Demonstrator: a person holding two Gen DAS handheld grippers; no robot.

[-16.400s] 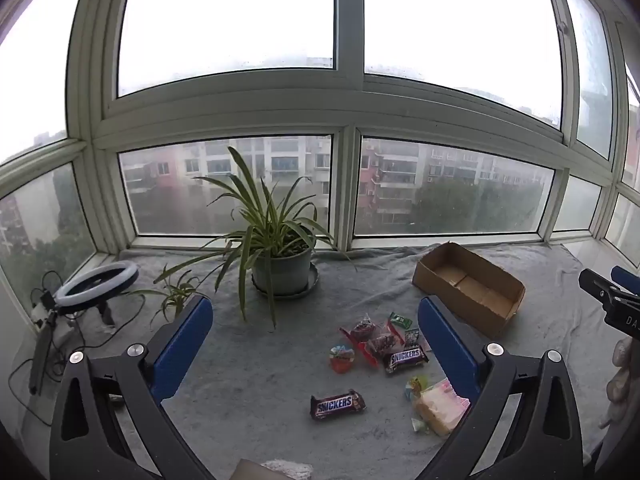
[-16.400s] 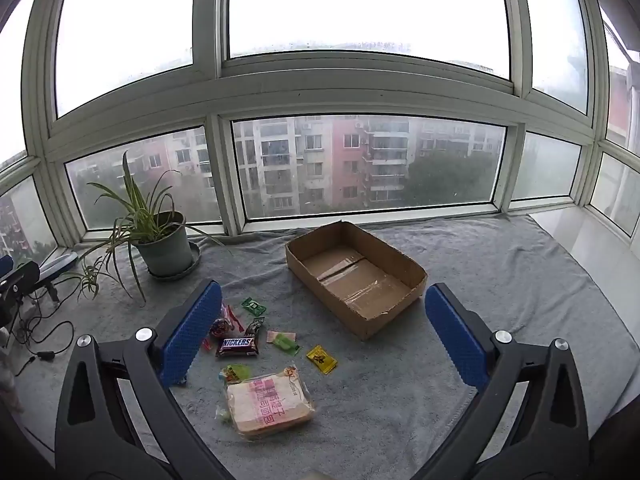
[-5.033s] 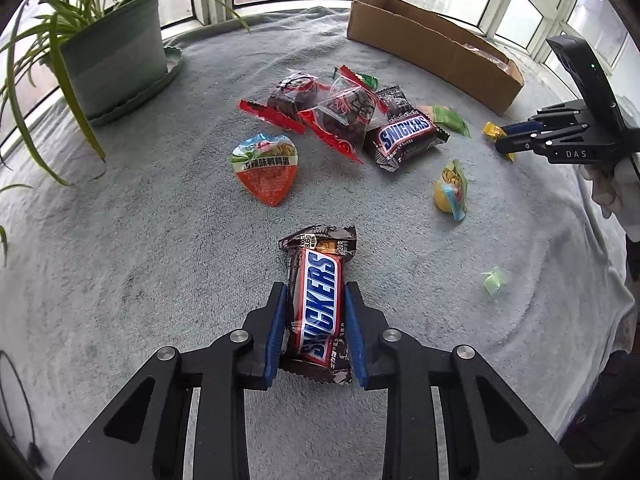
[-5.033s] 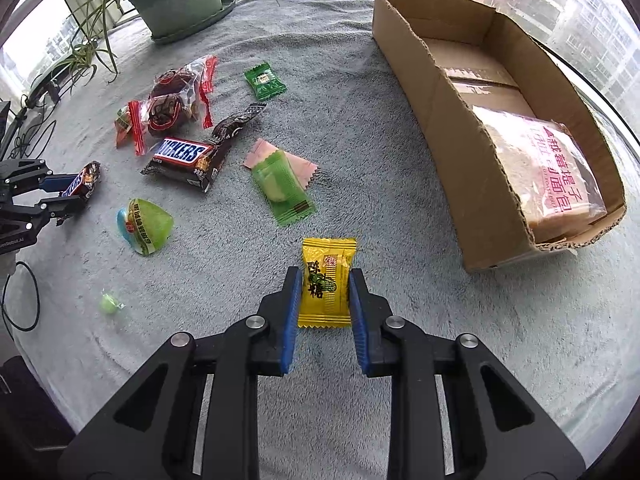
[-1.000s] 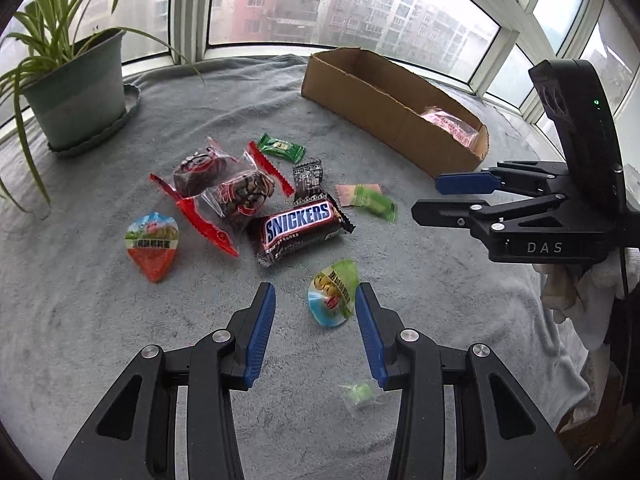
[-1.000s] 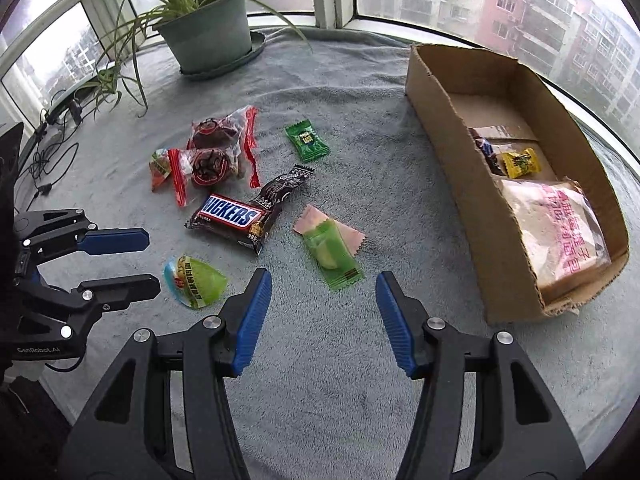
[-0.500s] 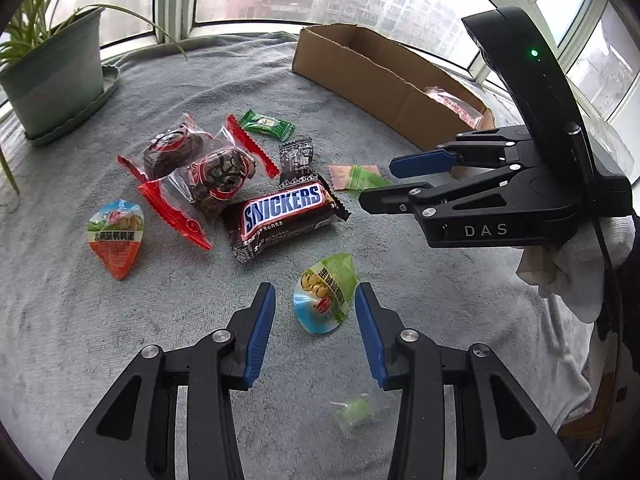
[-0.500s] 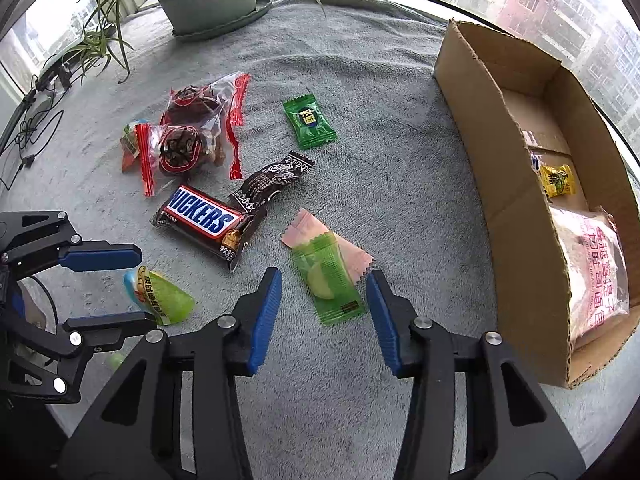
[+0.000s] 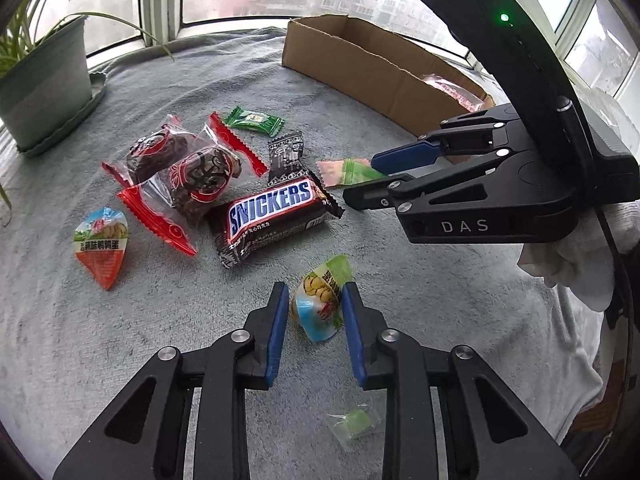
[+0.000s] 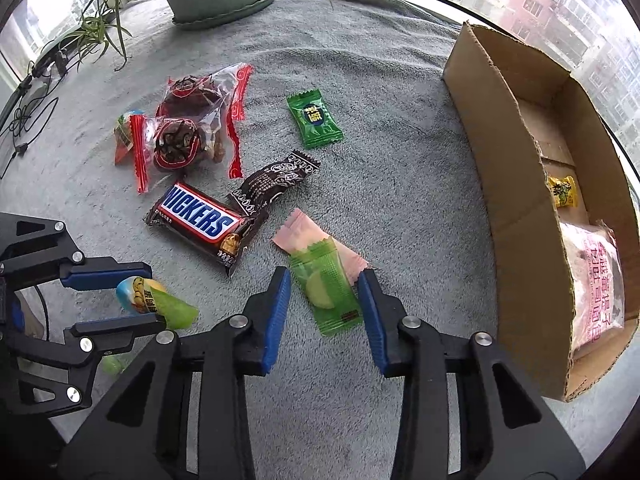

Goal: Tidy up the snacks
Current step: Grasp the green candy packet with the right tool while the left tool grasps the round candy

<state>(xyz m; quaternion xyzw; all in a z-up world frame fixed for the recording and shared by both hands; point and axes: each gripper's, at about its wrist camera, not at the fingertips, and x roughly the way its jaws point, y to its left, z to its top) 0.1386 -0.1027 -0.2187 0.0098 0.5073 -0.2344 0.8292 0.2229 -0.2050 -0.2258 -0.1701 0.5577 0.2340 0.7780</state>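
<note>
My left gripper (image 9: 314,312) is open with its blue pads either side of a green and blue cone-shaped snack (image 9: 322,300), which lies on the grey cloth; it also shows in the right wrist view (image 10: 154,298). My right gripper (image 10: 324,304) is open around a light green candy packet (image 10: 326,286) that lies over a pink packet (image 10: 306,234). A Snickers bar (image 9: 272,210), a dark brown packet (image 9: 286,154), a green candy (image 9: 254,120), two red-edged clear bags (image 9: 192,172) and an orange cone snack (image 9: 102,246) lie on the cloth.
A cardboard box (image 10: 516,184) stands on the right and holds a pink bread pack (image 10: 596,280) and a yellow candy (image 10: 562,192). A potted plant (image 9: 36,84) stands at the far left. A small green wrapped candy (image 9: 354,430) lies near my left gripper.
Both grippers have moved down and forward. The left pads now flank the cone snack more closely, and the right pads now flank the light green packet.
</note>
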